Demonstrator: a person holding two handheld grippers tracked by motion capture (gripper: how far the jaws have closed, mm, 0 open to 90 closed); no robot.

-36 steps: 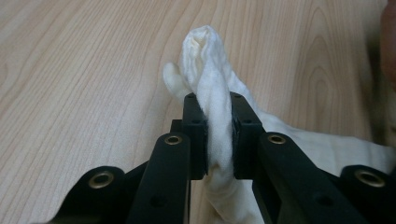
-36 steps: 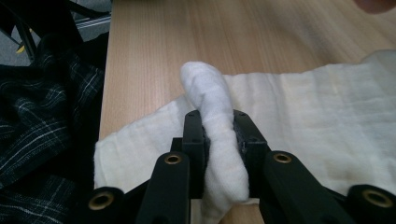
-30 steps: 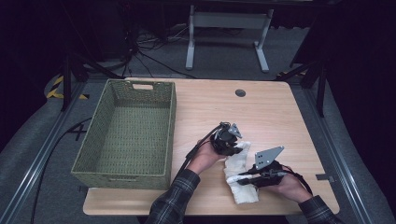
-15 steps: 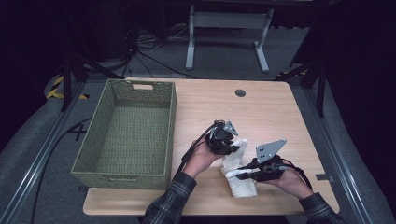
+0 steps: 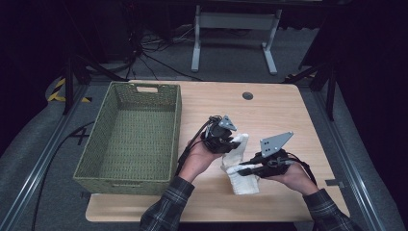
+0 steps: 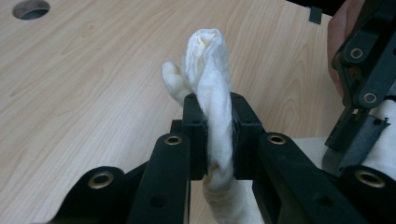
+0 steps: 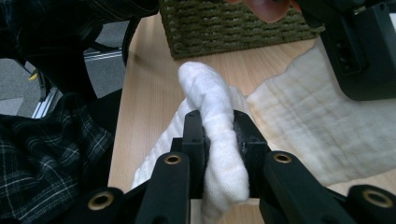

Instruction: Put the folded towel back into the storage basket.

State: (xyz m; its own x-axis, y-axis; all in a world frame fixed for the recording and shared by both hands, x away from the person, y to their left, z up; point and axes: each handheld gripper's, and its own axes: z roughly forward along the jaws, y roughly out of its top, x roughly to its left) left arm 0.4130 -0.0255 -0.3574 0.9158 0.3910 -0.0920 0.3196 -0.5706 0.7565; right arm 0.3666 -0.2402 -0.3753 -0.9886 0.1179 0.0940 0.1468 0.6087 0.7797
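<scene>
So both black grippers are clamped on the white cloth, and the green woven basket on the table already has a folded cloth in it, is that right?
Not quite. Both the left gripper and the right gripper are clamped on the white cloth, but the green woven basket on the wooden table holds nothing: the high view shows its bare woven floor.

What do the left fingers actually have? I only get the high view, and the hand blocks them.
Observer: The left fingers are pinched on a bunched fold of the white cloth, which sticks up past them.
Operator: And the right ones?
Observer: The right fingers clamp another rolled fold of it.
Operator: Is the basket close?
Observer: Its woven wall stands just beyond the cloth in the right gripper view.
</scene>
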